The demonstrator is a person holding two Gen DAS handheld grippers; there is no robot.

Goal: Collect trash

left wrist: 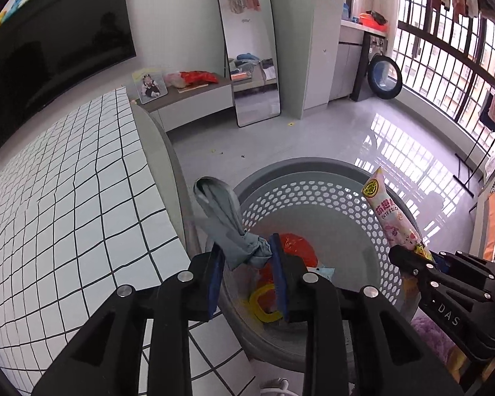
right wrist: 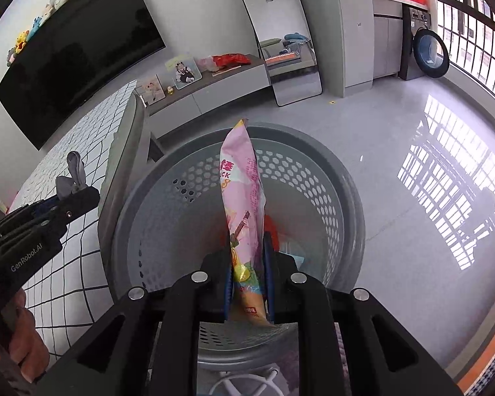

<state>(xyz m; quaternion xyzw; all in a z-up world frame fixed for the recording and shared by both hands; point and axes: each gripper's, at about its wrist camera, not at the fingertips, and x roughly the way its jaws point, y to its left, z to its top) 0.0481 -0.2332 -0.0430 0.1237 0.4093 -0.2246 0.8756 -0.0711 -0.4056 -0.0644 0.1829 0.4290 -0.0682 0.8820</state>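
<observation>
Over a grey perforated basket (right wrist: 313, 178) beside the bench (left wrist: 66, 198), the left gripper (left wrist: 247, 264) clamps a crumpled grey wrapper (left wrist: 227, 227) and the right gripper (right wrist: 247, 270) clamps a pink snack packet (right wrist: 244, 198), apparently poised for dropping in.

The pink snack packet (left wrist: 391, 217) reads "CUTE STICK". The right tongs (left wrist: 419, 257) carry "DAS" on their body; the left tongs (right wrist: 79, 194) carry "GenRobot.AI".

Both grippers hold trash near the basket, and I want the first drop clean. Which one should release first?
Right, probably. The right gripper holds the pink snack wrapper above the basket; the left gripper, holding grey crumpled trash, sits near its rim.
</observation>
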